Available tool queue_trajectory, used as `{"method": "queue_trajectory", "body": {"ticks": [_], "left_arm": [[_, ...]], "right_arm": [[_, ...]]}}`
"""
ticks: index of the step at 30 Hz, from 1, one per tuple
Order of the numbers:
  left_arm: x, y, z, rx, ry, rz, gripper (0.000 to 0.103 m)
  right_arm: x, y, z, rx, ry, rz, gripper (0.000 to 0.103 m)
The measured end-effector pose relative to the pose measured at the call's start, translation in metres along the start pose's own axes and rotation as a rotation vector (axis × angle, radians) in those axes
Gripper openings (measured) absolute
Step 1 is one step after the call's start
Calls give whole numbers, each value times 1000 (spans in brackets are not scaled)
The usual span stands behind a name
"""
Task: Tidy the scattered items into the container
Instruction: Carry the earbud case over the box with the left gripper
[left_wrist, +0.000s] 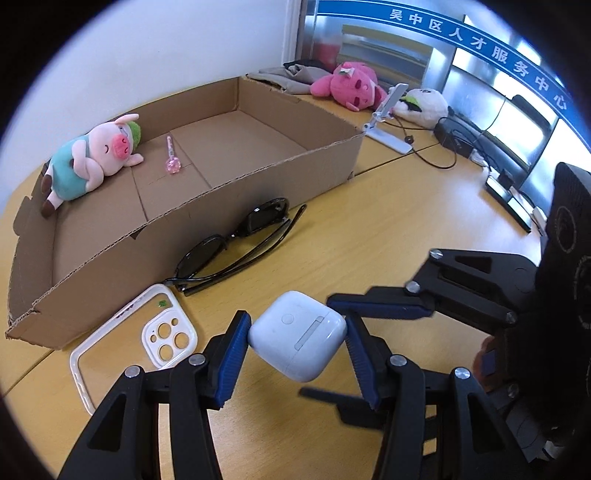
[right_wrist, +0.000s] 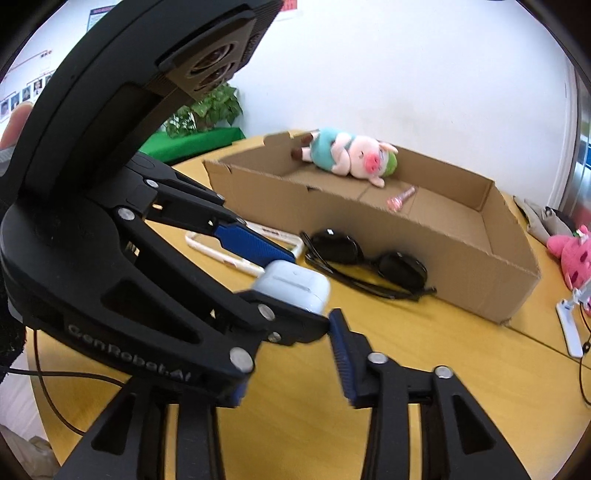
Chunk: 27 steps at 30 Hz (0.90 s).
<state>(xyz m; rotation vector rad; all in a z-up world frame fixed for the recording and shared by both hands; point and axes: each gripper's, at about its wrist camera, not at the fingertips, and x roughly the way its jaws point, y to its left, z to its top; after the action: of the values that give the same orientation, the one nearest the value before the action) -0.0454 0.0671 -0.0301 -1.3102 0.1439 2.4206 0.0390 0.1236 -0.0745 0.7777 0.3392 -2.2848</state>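
Left tool (left_wrist: 297, 334): its two blue pads squeeze the white earbud case (left_wrist: 297, 334) from both sides, low in the middle of the left wrist view. The case looks lifted a little off the table (left_wrist: 388, 229).
Right tool (right_wrist: 291, 363): its blue pads stand apart with nothing between them, at the bottom of the right wrist view. It is let go and holds nothing.
Step now: carrying the earbud case to the cardboard box (left_wrist: 229, 206). I think the pick-up is done and the drop is not.
Box: in the upper left of the left wrist view, open on top. A toy pig (left_wrist: 92, 158) and a small pink stick (left_wrist: 170, 157) already lie inside.
Still on the table: dark sunglasses (left_wrist: 236, 243) just in front of the box wall, and a white phone case (left_wrist: 147, 336) at the lower left, near the box corner.
Next move: lift the earbud case over the near box wall, go above a bare part of the floor, then open the pads.
Watch out: the case is smooth and round, so it could slip.
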Motion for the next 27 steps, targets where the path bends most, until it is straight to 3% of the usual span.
{"method": "queue_trajectory", "body": {"ticks": [2,8,12,27], "left_arm": [[1,-2,0,10,-1,10,51],[7,6,-4,-32,5,-22,51],[6,7,-2,-51,-13,-31,51],[-9,21,31,-60,-42,-1,51]], "right_arm": [[3,1,3,19,-7,15,59],[13,-6,1,63,10,26,59],[14,-7,3,75,-9,11,51],[5,-21,35,89,-46,-10,50]]}}
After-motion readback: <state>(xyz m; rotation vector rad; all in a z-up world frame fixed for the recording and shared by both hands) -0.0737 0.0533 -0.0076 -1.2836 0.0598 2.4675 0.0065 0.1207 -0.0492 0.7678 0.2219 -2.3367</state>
